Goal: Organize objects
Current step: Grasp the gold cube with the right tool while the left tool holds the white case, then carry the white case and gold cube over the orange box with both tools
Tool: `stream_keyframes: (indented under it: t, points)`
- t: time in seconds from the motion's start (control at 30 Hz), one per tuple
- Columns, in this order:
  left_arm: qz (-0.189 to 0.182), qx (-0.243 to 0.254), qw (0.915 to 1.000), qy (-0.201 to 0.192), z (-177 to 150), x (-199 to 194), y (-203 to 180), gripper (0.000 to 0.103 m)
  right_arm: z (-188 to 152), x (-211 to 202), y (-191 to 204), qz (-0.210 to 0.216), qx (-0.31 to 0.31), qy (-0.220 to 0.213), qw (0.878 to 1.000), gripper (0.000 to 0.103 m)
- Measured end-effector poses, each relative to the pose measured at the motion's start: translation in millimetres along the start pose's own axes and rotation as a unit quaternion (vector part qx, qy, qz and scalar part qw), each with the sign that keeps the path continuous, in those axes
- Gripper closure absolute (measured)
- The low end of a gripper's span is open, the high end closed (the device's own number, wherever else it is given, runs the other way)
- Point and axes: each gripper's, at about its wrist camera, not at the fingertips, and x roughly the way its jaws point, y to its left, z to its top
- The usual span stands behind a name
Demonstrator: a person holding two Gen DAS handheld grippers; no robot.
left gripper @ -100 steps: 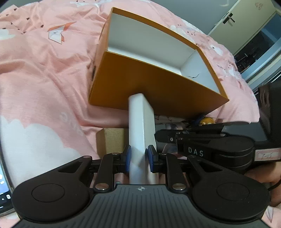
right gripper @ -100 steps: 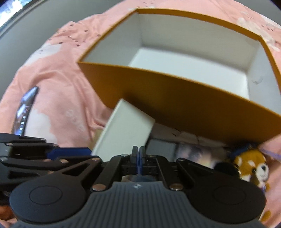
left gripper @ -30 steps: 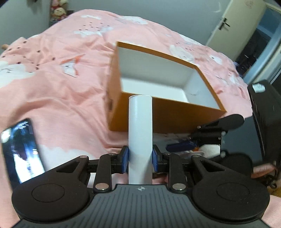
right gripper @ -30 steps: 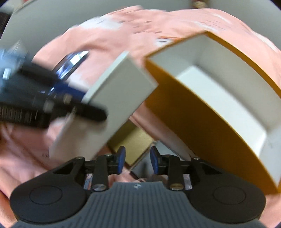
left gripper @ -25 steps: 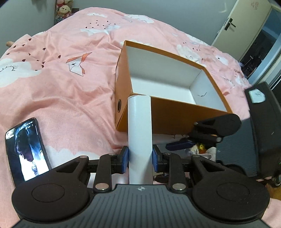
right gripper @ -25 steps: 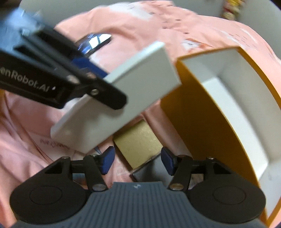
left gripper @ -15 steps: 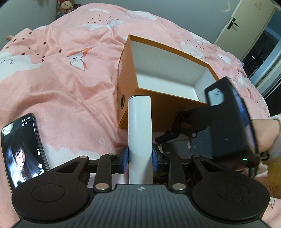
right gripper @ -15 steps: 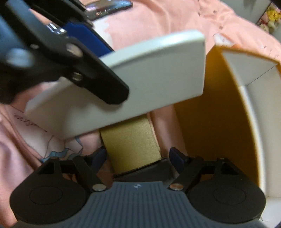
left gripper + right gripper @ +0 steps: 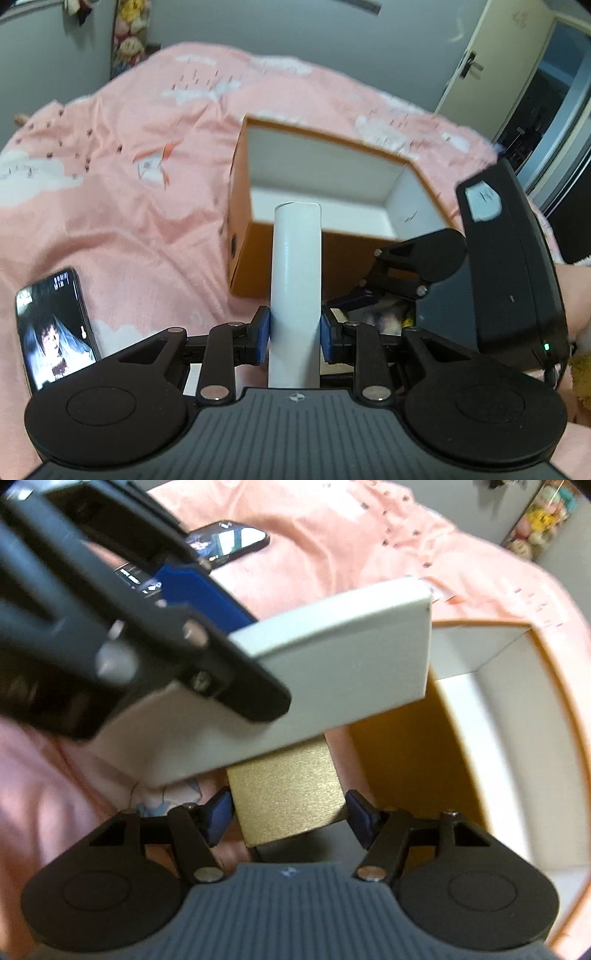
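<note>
Left wrist view: left gripper (image 9: pixel 295 330) fingers clamp a flat white rectangular box (image 9: pixel 296 280) edge-on, held in the air in front of the open orange cardboard box w/ white lining (image 9: pixel 325 184) on the pink cloud-print bed cover (image 9: pixel 129 184). Vs approx 3 s ago, the white box has come up off the bed and the orange box reads further off and lower, so the lift is done; carrying it over the rim and dropping it in is likely next. Right gripper (image 9: pixel 290 812) was pinched tight then; now its fingers are spread wide, either side of a small gold textured cardboard box (image 9: pixel 286 794) lying on the bed just beside the orange box wall, not gripping it yet. So both hands look to be working in parallel: one item up, a second lined up for pickup. Black smartphone (image 9: pixel 55 325) w/ lit screen lies on the bed at left, well apart from the boxes. Writing: none legible now; small print on the left gripper body in the right wrist view is too blurred, and the white label on the right gripper housing can't be read.
</note>
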Motion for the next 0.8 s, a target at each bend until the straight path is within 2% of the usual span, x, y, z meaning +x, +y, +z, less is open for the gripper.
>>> stream_keyframes:
  t: [0.23,0.47,0.5,0.53,0.7,0.8]
  points:
    - [-0.020,0.027,0.9975,-0.062,21,-25,-26,0.072,-8,-65,-17,-0.074,0.025,-0.020,0.997,0.037]
    - [-0.024,0.070,0.9911,-0.111,72,-21,-63,0.072,-20,-126,-42,-0.164,0.043,-0.037,0.985,0.037]
    - [-0.020,0.075,0.9905,-0.113,80,-16,-69,0.072,-26,-128,-42,-0.176,0.050,-0.037,0.982,0.037]
    - [-0.017,0.080,0.9898,-0.117,88,-9,-73,0.072,-15,-128,-41,-0.189,0.058,-0.038,0.980,0.037]
    - [0.020,0.088,0.9911,-0.097,118,44,-90,0.072,-25,-113,-84,-0.229,0.126,-0.040,0.964,0.037]
    - [0.045,0.092,0.9917,-0.077,125,76,-93,0.072,-27,-94,-104,-0.228,0.166,-0.034,0.959,0.037]
